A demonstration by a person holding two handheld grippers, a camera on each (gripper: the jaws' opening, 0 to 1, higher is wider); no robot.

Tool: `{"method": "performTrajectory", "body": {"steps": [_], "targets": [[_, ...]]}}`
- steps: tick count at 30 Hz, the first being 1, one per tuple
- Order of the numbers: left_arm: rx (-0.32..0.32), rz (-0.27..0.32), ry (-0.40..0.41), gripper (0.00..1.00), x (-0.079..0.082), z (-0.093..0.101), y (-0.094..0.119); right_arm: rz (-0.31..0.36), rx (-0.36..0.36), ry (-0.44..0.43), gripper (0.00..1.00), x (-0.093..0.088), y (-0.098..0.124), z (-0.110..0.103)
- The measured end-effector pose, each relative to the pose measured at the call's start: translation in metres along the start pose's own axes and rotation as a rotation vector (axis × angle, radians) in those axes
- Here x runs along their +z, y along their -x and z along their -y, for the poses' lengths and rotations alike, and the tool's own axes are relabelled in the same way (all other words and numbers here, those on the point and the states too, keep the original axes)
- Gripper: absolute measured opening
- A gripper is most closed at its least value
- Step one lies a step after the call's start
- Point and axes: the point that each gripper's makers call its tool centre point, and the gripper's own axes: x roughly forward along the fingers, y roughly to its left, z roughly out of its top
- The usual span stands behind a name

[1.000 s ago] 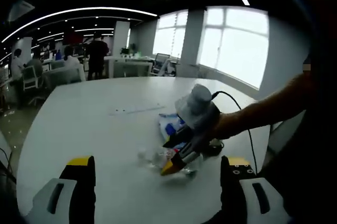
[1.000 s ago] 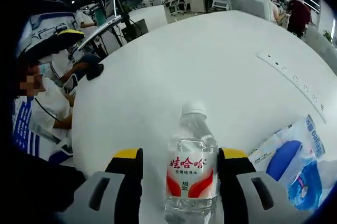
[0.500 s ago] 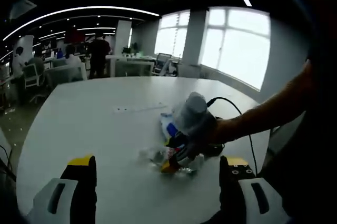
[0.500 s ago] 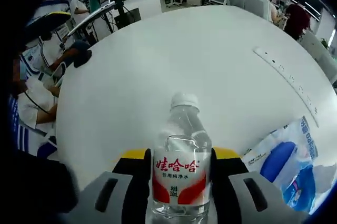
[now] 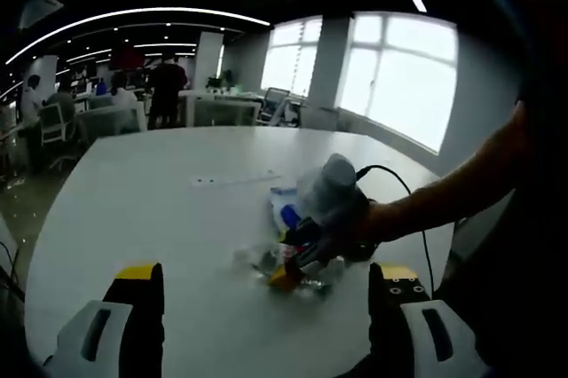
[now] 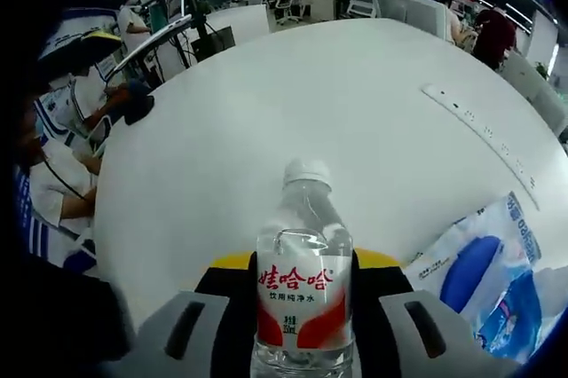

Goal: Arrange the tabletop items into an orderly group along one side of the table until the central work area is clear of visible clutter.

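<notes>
Bottle [image 5: 297,267] lies on white table [image 5: 133,209] beside blue-white packet [image 5: 286,209], right gripper [image 5: 288,273] on it; left gripper [image 5: 262,325] gapes wide, holding nothing.

Right gripper view: jaws closed against bottle's sides, label red-white with Chinese characters, packet print unreadable. Step: grasp made; next, probably carry it tableside.
</notes>
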Motion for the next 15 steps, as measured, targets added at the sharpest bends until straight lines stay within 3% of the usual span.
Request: {"method": "performTrajectory", "body": {"steps": [15], "targets": [[-0.013,0.001,-0.007,0.94,0.002,0.009,0.000,0.055,-0.006,-0.045,0.34,-0.001,0.016,-0.003]]}}
